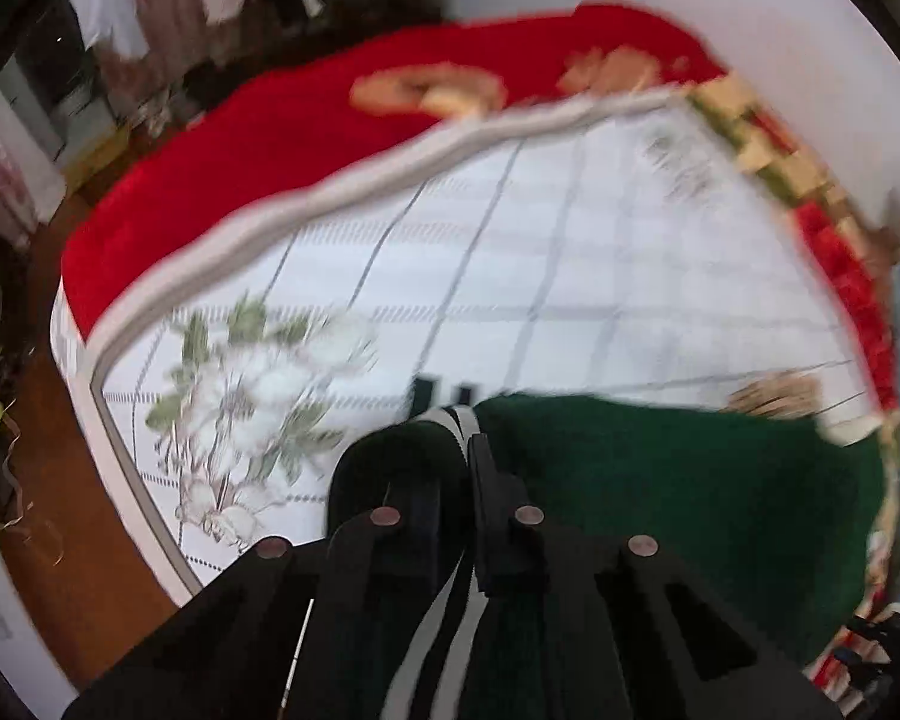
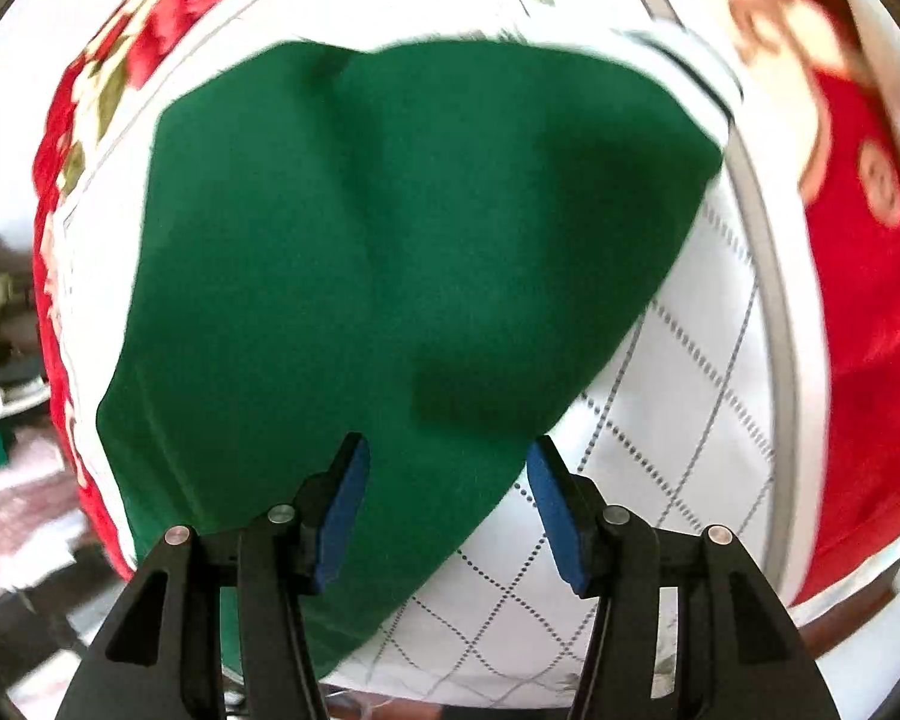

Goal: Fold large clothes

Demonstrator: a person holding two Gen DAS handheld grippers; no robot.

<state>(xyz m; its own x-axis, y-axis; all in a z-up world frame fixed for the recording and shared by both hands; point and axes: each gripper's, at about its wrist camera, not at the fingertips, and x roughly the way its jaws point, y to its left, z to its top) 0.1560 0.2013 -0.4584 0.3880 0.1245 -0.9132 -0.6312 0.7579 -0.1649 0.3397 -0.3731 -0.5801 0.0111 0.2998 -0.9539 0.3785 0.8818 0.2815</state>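
A dark green garment (image 2: 390,252) lies spread on a bed with a white quilted cover (image 2: 660,420). In the left wrist view the garment (image 1: 660,492) fills the lower right, and its white-striped edge (image 1: 456,420) is pinched between the fingers. My left gripper (image 1: 465,438) is shut on that striped edge. My right gripper (image 2: 447,468) is open, its blue pads (image 2: 345,510) hovering just above the near edge of the green cloth, holding nothing.
A red blanket with floral pattern (image 1: 282,144) lies along the far side of the bed, also seen in the right wrist view (image 2: 870,300). Wooden floor (image 1: 78,570) and cluttered furniture (image 1: 90,60) lie to the left of the bed.
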